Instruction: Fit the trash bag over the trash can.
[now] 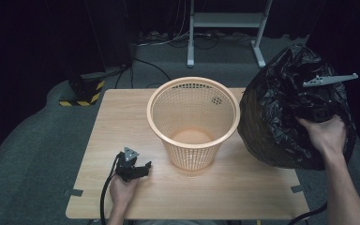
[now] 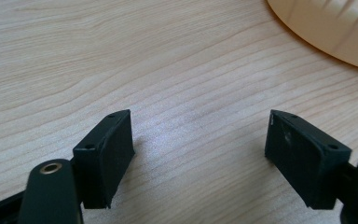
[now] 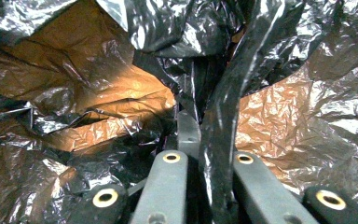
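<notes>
An orange mesh basket (image 1: 193, 121) stands upright in the middle of the wooden table (image 1: 122, 122). A large crumpled black plastic bag (image 1: 286, 112) hangs in the air to its right, above the table's right edge. My right gripper (image 1: 319, 104) is shut on the bag; in the right gripper view a fold of the black bag (image 3: 223, 140) is pinched between the two closed jaws. My left gripper (image 1: 143, 168) rests on the table in front of the basket at the left. Its jaws stand wide apart over bare wood (image 2: 200, 135), with the basket's base (image 2: 335, 28) just beyond.
The table's front edge (image 1: 187, 216) is close to both forearms. Behind the table a white metal stand (image 1: 225, 28) and cables lie on the grey floor. A black post with yellow-black striped tape (image 1: 82, 91) stands at the back left.
</notes>
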Available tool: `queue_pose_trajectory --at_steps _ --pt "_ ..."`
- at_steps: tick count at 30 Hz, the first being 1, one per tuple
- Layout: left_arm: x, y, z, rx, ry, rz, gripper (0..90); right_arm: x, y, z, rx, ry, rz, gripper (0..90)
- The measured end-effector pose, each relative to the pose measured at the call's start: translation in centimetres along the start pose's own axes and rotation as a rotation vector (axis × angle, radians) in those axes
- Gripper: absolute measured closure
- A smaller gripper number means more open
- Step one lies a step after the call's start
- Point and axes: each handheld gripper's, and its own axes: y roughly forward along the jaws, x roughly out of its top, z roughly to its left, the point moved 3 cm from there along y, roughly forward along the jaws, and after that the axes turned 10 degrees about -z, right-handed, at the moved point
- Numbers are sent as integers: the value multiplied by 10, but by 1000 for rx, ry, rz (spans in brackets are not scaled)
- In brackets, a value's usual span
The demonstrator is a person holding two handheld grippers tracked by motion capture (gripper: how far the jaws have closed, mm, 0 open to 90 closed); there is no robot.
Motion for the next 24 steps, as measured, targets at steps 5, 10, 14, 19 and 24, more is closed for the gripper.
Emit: queue_pose_trajectory --at_steps 5,10,14,19,24 --pt "0 0 0 0 0 0 234 4 -1 1 12 2 -9 886" --pt "0 0 0 0 -1 0 234 9 -6 2 18 -6 -15 887" --pt "0 0 0 0 -1 1 234 14 -10 3 17 -10 -21 887" --pt "0 0 0 0 -1 1 234 20 -15 4 20 -15 -26 887" --pt "0 0 0 0 -1 1 234 27 -18 7 29 -23 -31 887"
